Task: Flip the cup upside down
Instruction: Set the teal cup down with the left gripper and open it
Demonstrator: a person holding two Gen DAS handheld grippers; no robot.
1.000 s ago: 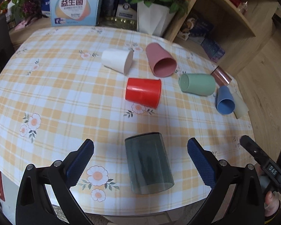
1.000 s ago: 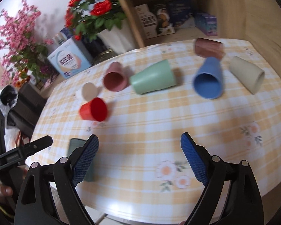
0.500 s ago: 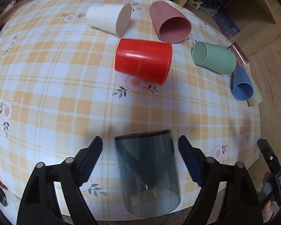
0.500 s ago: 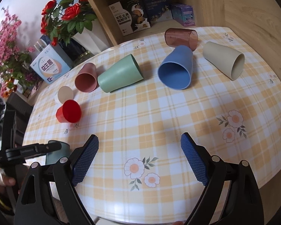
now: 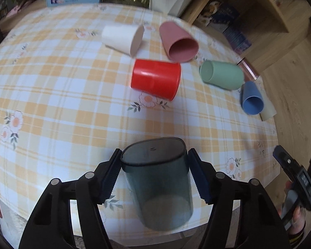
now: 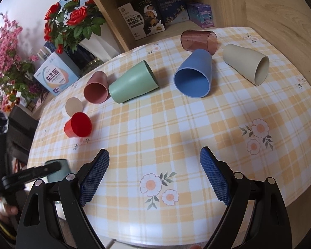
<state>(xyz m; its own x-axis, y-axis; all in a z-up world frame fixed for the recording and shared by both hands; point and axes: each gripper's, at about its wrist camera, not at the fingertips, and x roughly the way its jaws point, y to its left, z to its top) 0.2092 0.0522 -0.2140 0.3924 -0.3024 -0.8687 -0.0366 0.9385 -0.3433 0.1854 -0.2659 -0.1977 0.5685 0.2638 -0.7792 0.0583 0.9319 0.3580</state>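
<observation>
The left gripper (image 5: 154, 171) has its jaws drawn in against both sides of the smoky grey translucent cup (image 5: 156, 183), the ribbed blue pads (image 5: 111, 175) pressing its smooth wall just below the closed base, which faces away from the camera while the open mouth points back toward it; whether the cup rests on the table or is raised off it cannot be told. This cup sits at the near edge of the round table (image 5: 51, 95), which is covered in a glossy yellow-and-white checked cloth printed with flowers. The right gripper (image 6: 154, 173) hangs above the same cloth with its jaws spread wide, its 2 textured blue pads (image 6: 94, 176) holding nothing. Beyond the grey cup, a shiny red cup (image 5: 155, 78) lies on its side; behind that lie a matte cream cup (image 5: 122, 39) and a dusty pink tapered cup (image 5: 178, 42). To the right of the red cup lie a mint green cup (image 5: 221, 76) and a blue cup (image 5: 251, 98).
</observation>
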